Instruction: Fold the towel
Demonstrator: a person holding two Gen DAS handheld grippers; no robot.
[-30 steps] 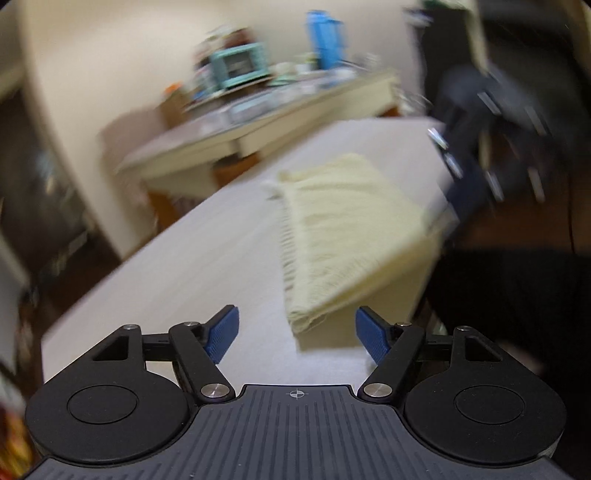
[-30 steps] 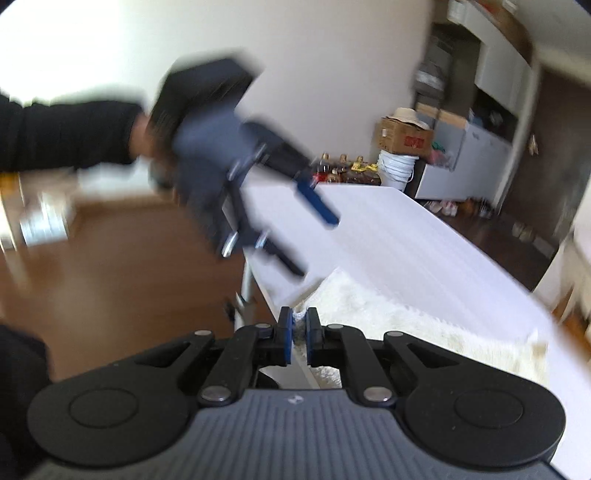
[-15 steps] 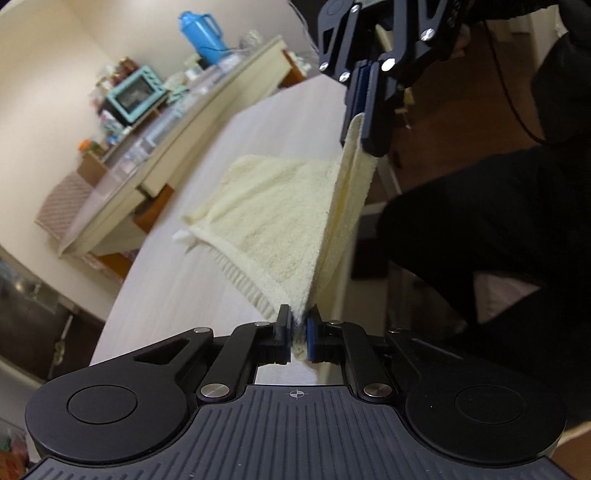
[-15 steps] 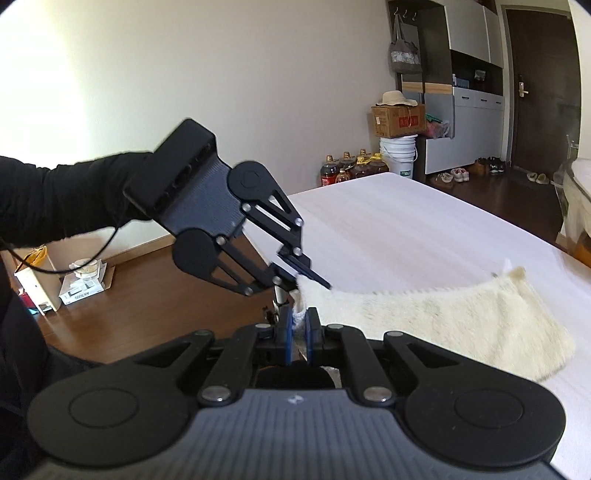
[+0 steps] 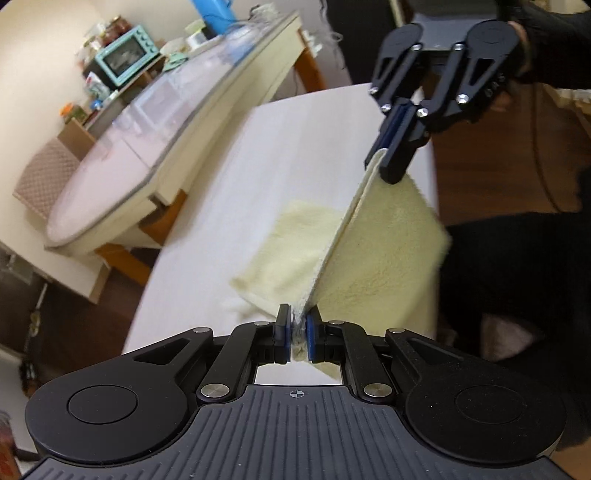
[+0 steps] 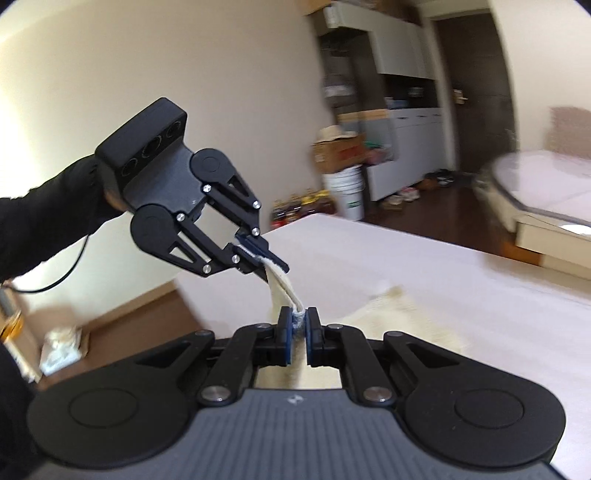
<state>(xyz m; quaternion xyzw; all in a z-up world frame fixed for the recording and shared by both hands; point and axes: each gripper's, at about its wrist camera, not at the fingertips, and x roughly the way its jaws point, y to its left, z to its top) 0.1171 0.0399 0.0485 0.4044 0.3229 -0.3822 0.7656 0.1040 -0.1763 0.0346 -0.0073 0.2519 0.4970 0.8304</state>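
Note:
A pale yellow towel (image 5: 376,258) has its near edge lifted off the white table (image 5: 295,147) and stretched taut between both grippers. My left gripper (image 5: 295,326) is shut on one corner of that edge. My right gripper (image 5: 388,162) is shut on the other corner, higher up and farther away. In the right wrist view my right gripper (image 6: 298,321) pinches the towel's hem (image 6: 282,291), which runs up to the left gripper (image 6: 266,264), held by a black-sleeved arm. The rest of the towel (image 6: 399,317) lies on the table (image 6: 406,258).
A glass-topped table (image 5: 147,147) at the left carries a teal toaster oven (image 5: 125,61) and a blue jug (image 5: 214,11). The person's dark clothing (image 5: 517,277) is at the table's right edge. A cardboard box (image 6: 340,147), a white bucket (image 6: 345,192) and bottles (image 6: 303,206) stand by the far wall.
The left gripper, open a second ago, has shut on the towel's corner. Both grippers have then risen and swung across, lifting the towel's edge off the table.

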